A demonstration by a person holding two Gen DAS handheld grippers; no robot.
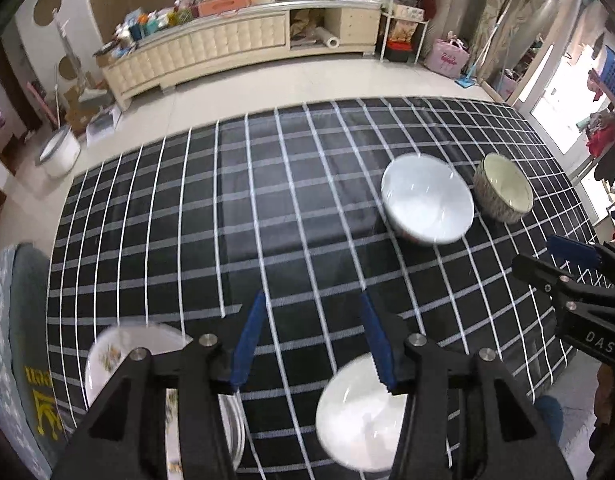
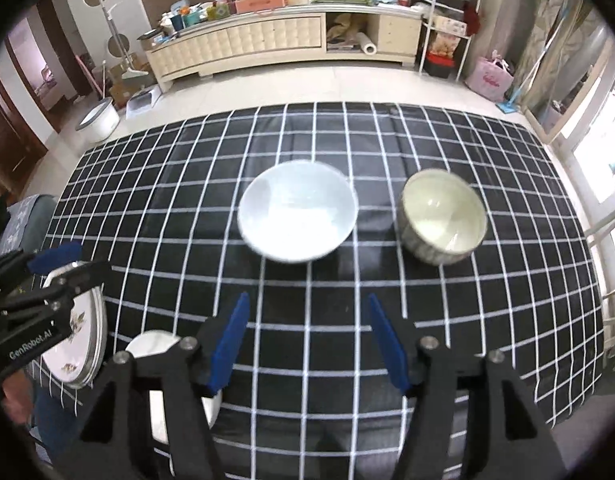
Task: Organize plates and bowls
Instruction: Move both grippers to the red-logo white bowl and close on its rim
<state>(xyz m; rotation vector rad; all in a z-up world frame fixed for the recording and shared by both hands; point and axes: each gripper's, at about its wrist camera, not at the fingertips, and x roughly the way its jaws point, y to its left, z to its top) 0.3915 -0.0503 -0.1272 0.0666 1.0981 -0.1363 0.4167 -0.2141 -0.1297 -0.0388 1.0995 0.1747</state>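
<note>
A table under a black cloth with white grid lines (image 2: 307, 152) held four dishes. A white bowl (image 2: 297, 216) sat near the middle, with a patterned bowl (image 2: 443, 222) just beside it to the right. At the near left edge lay a flowered plate (image 2: 81, 336) and, next to it, a small white bowl (image 1: 359, 408). The left gripper (image 1: 311, 340) and the right gripper (image 2: 307, 344) both hung above the cloth, jaws parted and holding nothing.
</note>
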